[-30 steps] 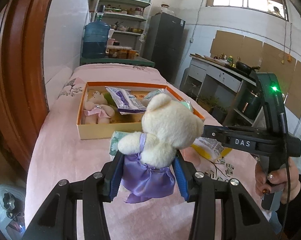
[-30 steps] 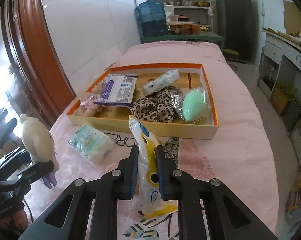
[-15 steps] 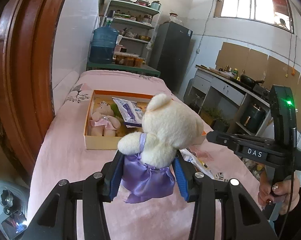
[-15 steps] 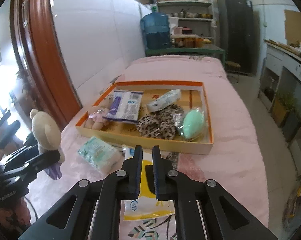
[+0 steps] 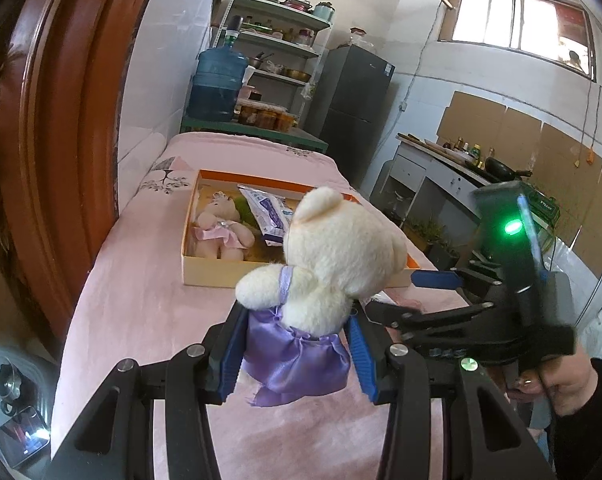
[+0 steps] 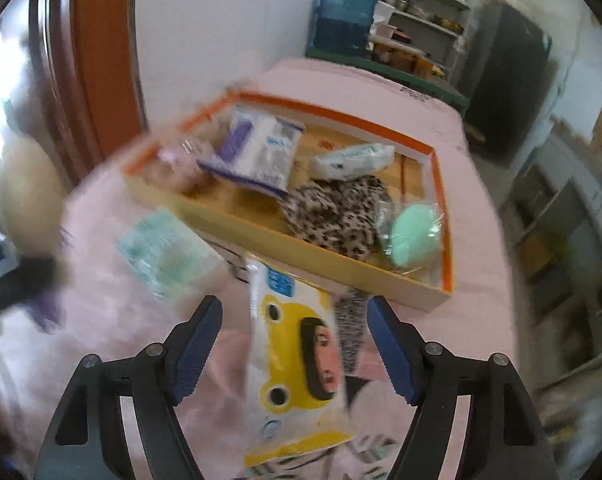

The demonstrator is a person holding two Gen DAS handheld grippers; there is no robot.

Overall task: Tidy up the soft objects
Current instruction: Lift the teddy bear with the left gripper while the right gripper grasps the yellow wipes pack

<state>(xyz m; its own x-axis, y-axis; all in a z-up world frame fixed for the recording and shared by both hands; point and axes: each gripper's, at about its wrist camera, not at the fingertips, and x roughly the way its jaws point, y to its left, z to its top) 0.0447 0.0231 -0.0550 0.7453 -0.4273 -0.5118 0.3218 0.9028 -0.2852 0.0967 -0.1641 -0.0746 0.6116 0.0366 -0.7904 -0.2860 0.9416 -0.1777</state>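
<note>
My left gripper (image 5: 297, 344) is shut on a white teddy bear (image 5: 341, 248) in a purple dress and holds it above the pink cloth, short of the orange-rimmed box (image 5: 217, 270). My right gripper (image 6: 295, 308) is opening, its jaws wide apart. A yellow frog-print pack (image 6: 297, 364) lies on the cloth between them, untouched by the pads. The box (image 6: 261, 236) holds a pink bear (image 5: 221, 228), a white and purple pack (image 6: 257, 152), leopard-print fabric (image 6: 337, 216) and a green sponge (image 6: 415, 236). The right wrist view is blurred.
A pale green tissue pack (image 6: 169, 252) lies on the cloth just left of the yellow pack, in front of the box. A wooden door frame (image 5: 49, 140) stands at the left. Shelves, a water jug (image 5: 217, 88) and a dark fridge (image 5: 353, 120) stand beyond the table.
The right jaws went from shut to wide open, and the gripper rolled and shifted over the yellow pack. The left gripper kept its hold on the white bear.
</note>
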